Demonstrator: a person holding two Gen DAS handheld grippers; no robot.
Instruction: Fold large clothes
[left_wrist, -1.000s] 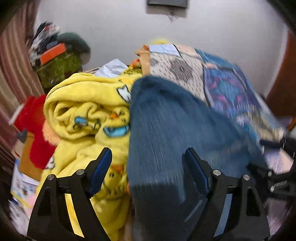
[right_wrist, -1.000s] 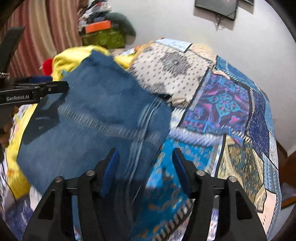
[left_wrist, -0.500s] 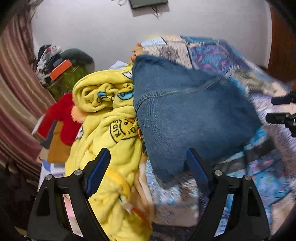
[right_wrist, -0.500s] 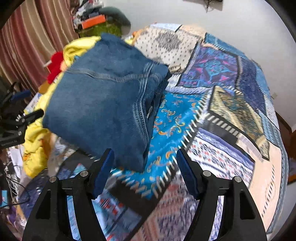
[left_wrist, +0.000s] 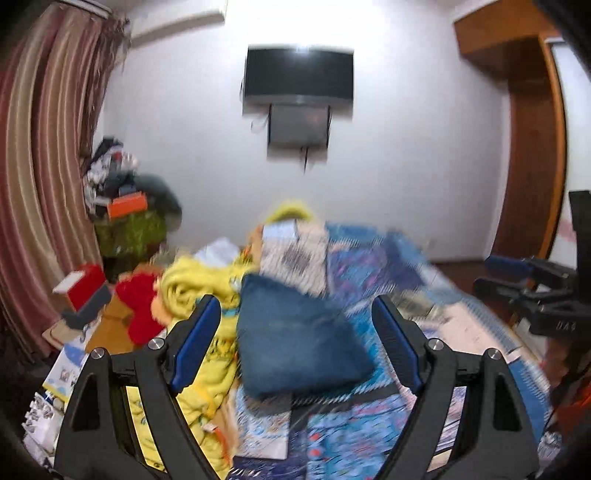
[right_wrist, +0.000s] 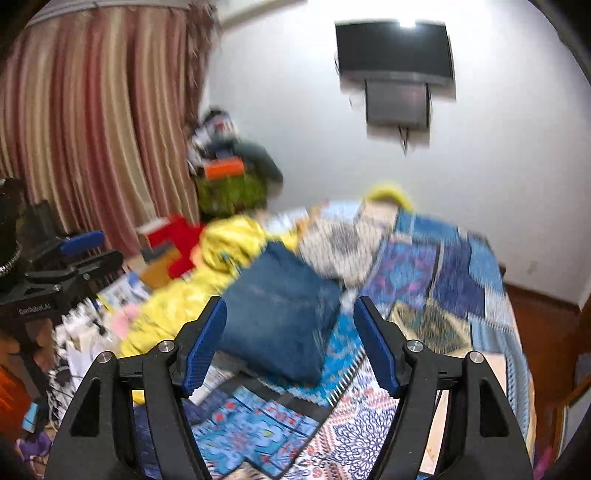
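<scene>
Both my grippers are pulling back from the folded jeans (left_wrist: 295, 339), now lying free on the patchwork bedspread (right_wrist: 436, 280). My left gripper (left_wrist: 295, 350) is hanging spread and empty; my right gripper's (right_wrist: 290, 343) jaws are opening, gripping nothing.

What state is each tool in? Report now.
Left tool: open, empty; folded jeans lie beyond it on the bed.
Right tool: jaws opening, nothing between them.

Folded denim jeans (left_wrist: 295, 332) lie on a patterned cotton-like bedspread (right_wrist: 436, 266) beside a fleecy yellow blanket (left_wrist: 184, 291).
</scene>
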